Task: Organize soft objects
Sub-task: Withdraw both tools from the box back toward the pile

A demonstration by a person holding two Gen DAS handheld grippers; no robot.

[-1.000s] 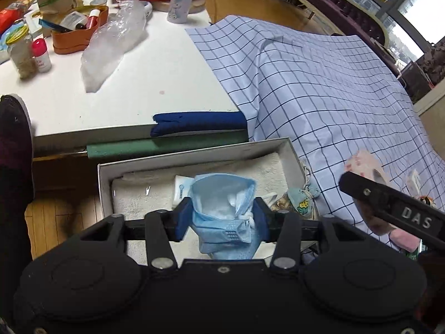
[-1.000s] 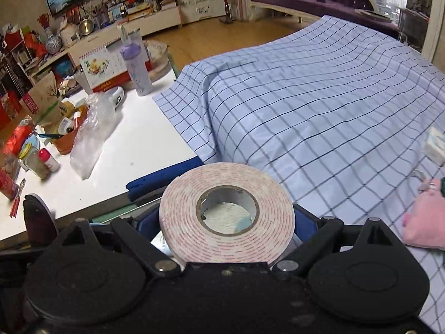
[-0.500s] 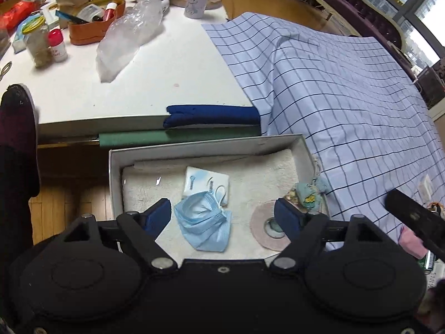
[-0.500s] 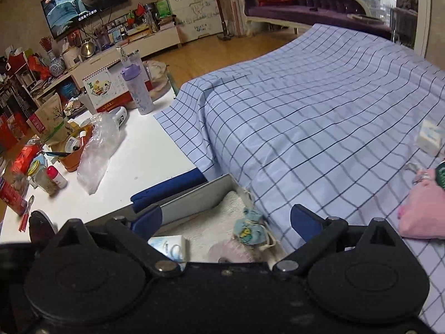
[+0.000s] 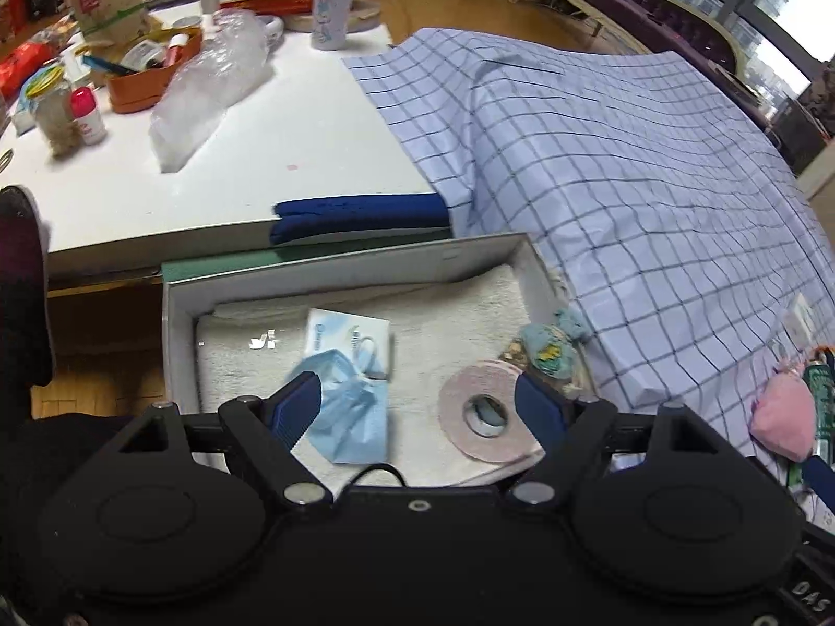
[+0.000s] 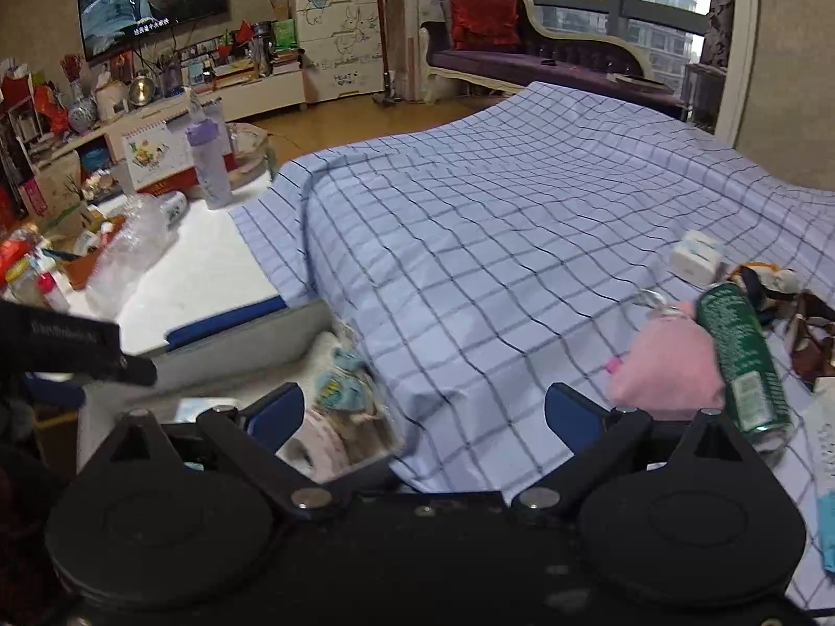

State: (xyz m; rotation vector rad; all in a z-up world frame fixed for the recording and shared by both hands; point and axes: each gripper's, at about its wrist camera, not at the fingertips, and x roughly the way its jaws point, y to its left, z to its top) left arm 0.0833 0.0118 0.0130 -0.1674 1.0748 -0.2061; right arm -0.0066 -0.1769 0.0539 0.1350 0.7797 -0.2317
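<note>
Soft objects are partly sorted: a grey box (image 5: 172,323) lined with a white towel (image 5: 449,313), beside the checked bed (image 5: 626,167), already holds a tape roll (image 5: 482,412), a blue face mask (image 5: 349,417), a tissue packet (image 5: 347,334) and a small plush (image 5: 548,344). Left claw (image 5: 417,407) and right claw (image 6: 425,412) are both wide and empty, while a pink pouch (image 6: 668,360) and other small items remain on the bed.

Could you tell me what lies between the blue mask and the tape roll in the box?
Only bare white towel: in the left wrist view, the mask and the tape roll lie apart on it inside the box.
</note>
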